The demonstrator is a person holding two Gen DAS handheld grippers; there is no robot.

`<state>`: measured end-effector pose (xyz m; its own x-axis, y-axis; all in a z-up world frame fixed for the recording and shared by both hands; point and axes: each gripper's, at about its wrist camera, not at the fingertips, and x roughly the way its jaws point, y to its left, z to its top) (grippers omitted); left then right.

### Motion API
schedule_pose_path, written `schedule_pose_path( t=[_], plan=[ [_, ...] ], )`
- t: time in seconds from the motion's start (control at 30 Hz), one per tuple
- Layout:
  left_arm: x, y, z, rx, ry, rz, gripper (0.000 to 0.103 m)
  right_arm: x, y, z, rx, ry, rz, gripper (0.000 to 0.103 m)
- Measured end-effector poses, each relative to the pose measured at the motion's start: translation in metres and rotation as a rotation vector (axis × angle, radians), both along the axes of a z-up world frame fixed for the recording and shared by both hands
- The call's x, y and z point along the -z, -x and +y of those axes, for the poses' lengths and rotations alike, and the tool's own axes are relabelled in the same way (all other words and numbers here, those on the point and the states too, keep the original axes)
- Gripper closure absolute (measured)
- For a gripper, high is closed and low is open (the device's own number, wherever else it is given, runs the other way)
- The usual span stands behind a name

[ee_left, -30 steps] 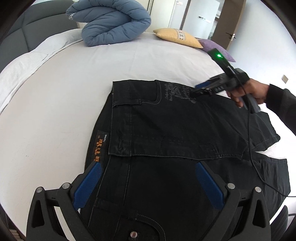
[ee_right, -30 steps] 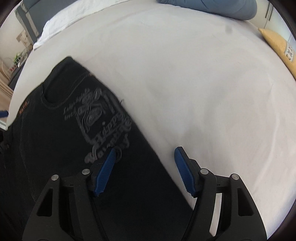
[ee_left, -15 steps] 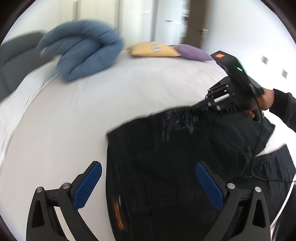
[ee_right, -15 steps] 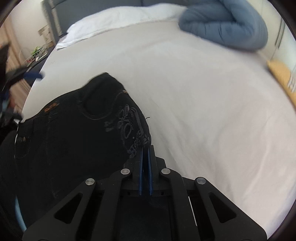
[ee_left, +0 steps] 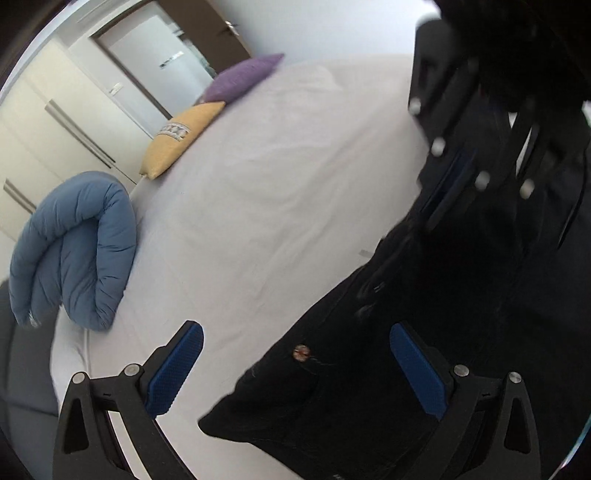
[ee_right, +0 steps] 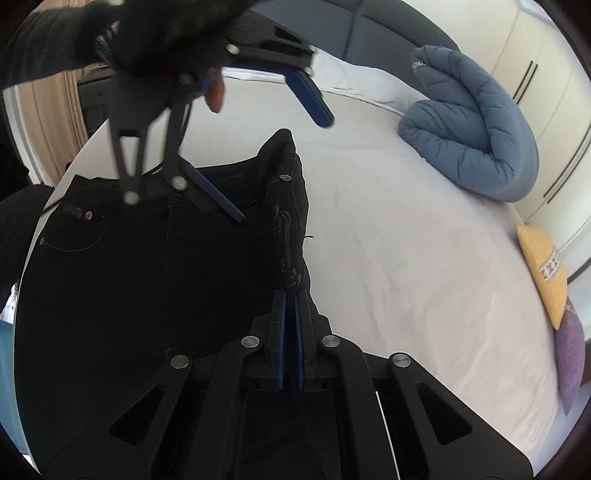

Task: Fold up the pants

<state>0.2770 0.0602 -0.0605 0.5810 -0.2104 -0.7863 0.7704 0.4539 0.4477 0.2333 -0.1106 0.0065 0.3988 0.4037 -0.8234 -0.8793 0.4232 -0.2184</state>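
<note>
I work over a wide bed (ee_right: pixel 424 277) covered in a smooth white sheet. At its far side a rolled blue duvet (ee_right: pixel 476 122) lies against the dark padded headboard (ee_right: pixel 373 26), with a white pillow (ee_right: pixel 354 85) beside it. A yellow cushion (ee_right: pixel 546 273) and a purple cushion (ee_right: pixel 570 365) sit along the edge of the bed nearest the pale wardrobe doors (ee_left: pixel 55 122). From my left-hand camera a doorway (ee_left: pixel 162 62) with a dark frame shows beyond the cushions.

The black pants (ee_right: pixel 147 277) lie on the near part of the bed, waist end away from my right gripper, with copper rivets and the waistband button showing near the top. In my right-hand view their long axis runs from my gripper out toward the headboard. The right-hand edge, with pale embroidery on it, is pulled up into a ridge that ends in a raised point.

My right gripper (ee_right: pixel 290 339) has its blue pads (ee_right: pixel 281 343) drawn nearly together, pinching that lifted embroidered edge of the pants. My left gripper (ee_left: pixel 295 369) is spread wide and holds nothing; it hangs above the waistband, one pad over the white sheet and the other over black cloth. In my right-hand view the left gripper's fingers (ee_right: pixel 310 98) stand well apart, above the far end of the pants.
</note>
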Motion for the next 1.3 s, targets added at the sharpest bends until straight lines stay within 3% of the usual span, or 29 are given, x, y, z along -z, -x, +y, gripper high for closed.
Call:
schedule_pose_path(
  t=[0.07, 0.27, 0.3, 0.33, 0.37, 0.4, 0.43, 0.7, 0.77, 1.13, 1.2, 1.23, 1.27, 1.3],
  plan=[
    [0.004, -0.009, -0.002, -0.001, -0.041, -0.017, 0.0, 0.006, 0.006, 0.011, -0.02, 0.018, -0.019, 0.1],
    [0.01, -0.022, -0.007, 0.055, -0.076, 0.063, 0.003, 0.009, 0.012, 0.025, -0.054, 0.039, -0.033, 0.1],
    [0.014, -0.016, -0.005, 0.06, -0.089, 0.099, 0.016, 0.008, 0.013, 0.026, -0.056, 0.04, -0.035, 0.1],
    [0.018, -0.016, -0.004, 0.061, -0.1, 0.132, 0.039, 0.009, 0.004, 0.029, -0.06, 0.043, -0.037, 0.1],
    [0.022, -0.016, -0.002, 0.057, -0.108, 0.166, 0.053, 0.009, 0.005, 0.028, -0.065, 0.048, -0.042, 0.1],
    [0.026, -0.017, 0.001, 0.045, -0.115, 0.201, 0.08, 0.009, 0.008, 0.03, -0.071, 0.056, -0.049, 0.1],
    [0.027, -0.017, 0.004, 0.038, -0.116, 0.201, 0.095, 0.012, 0.01, 0.032, -0.075, 0.059, -0.051, 0.1],
    [0.014, 0.034, 0.022, 0.02, -0.041, 0.117, 0.099, 0.011, -0.001, 0.027, 0.002, -0.003, -0.007, 0.097],
    [0.01, 0.045, 0.024, 0.015, -0.016, 0.097, 0.099, 0.009, 0.0, 0.02, 0.022, -0.014, -0.002, 0.092],
    [-0.005, 0.084, 0.03, -0.015, 0.072, 0.045, 0.099, 0.013, 0.005, -0.003, 0.09, 0.067, -0.007, 0.09],
    [-0.008, 0.088, 0.033, -0.016, 0.079, 0.034, 0.099, 0.014, 0.004, -0.008, 0.105, 0.065, 0.005, 0.082],
    [-0.008, 0.091, 0.033, -0.015, 0.08, 0.025, 0.099, 0.013, 0.004, -0.01, 0.108, 0.058, 0.017, 0.061],
    [-0.008, 0.093, 0.034, -0.012, 0.078, 0.018, 0.099, 0.013, 0.003, -0.012, 0.111, 0.049, 0.031, 0.034],
    [-0.008, 0.095, 0.033, -0.007, 0.073, 0.009, 0.099, 0.01, 0.003, -0.016, 0.113, 0.027, 0.04, 0.029]
  ],
)
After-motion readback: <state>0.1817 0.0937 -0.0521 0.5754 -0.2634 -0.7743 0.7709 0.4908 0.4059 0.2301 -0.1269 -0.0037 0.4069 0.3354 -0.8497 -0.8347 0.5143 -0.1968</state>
